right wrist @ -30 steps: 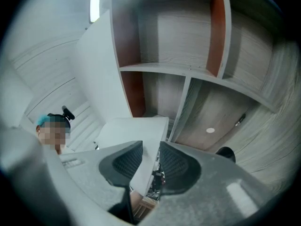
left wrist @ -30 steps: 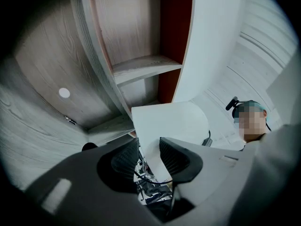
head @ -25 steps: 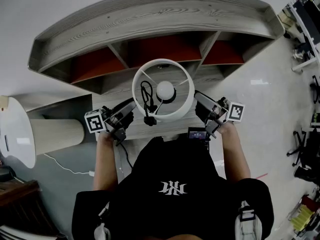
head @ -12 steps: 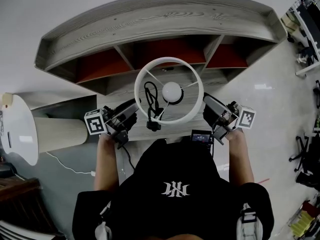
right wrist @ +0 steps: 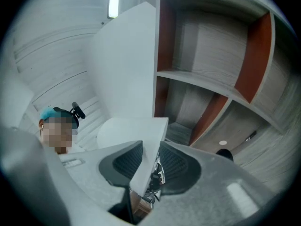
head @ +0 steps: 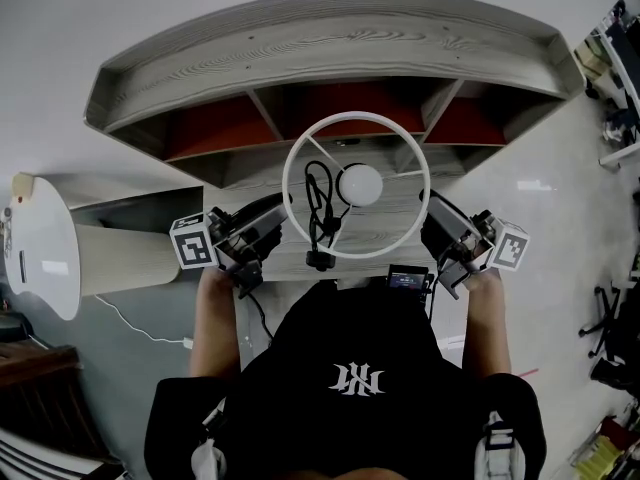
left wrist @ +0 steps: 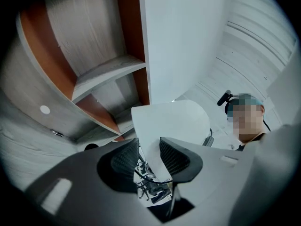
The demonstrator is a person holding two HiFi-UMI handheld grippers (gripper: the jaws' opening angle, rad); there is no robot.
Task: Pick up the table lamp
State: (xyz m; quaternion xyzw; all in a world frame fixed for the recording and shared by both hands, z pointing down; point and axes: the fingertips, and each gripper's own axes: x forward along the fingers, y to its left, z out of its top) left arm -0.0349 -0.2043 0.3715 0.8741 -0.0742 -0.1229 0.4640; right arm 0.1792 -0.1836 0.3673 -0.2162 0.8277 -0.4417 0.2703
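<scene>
The table lamp shows from above in the head view as a white round shade [head: 356,120] with a bulb [head: 360,183] in the middle and a black cord [head: 320,213] hanging inside. My left gripper [head: 278,220] is shut on the shade's left wall, and my right gripper [head: 432,224] is shut on its right wall. In the left gripper view the white shade wall [left wrist: 169,121] runs between the left gripper's [left wrist: 149,157] ribbed pads. The right gripper view shows the shade's edge [right wrist: 148,149] pinched in the right gripper [right wrist: 150,161]. The lamp's base is hidden.
A curved grey wood shelf unit [head: 330,38] with red-lined compartments [head: 215,128] stands right behind the lamp. A white disc on a pale cylinder [head: 45,258] lies at the left, with a thin white cable [head: 135,326] on the floor. Office clutter [head: 620,118] fills the right edge.
Both grippers have risen with the lamp held between them. In the head view the shade now looks larger and sits a little further right.
</scene>
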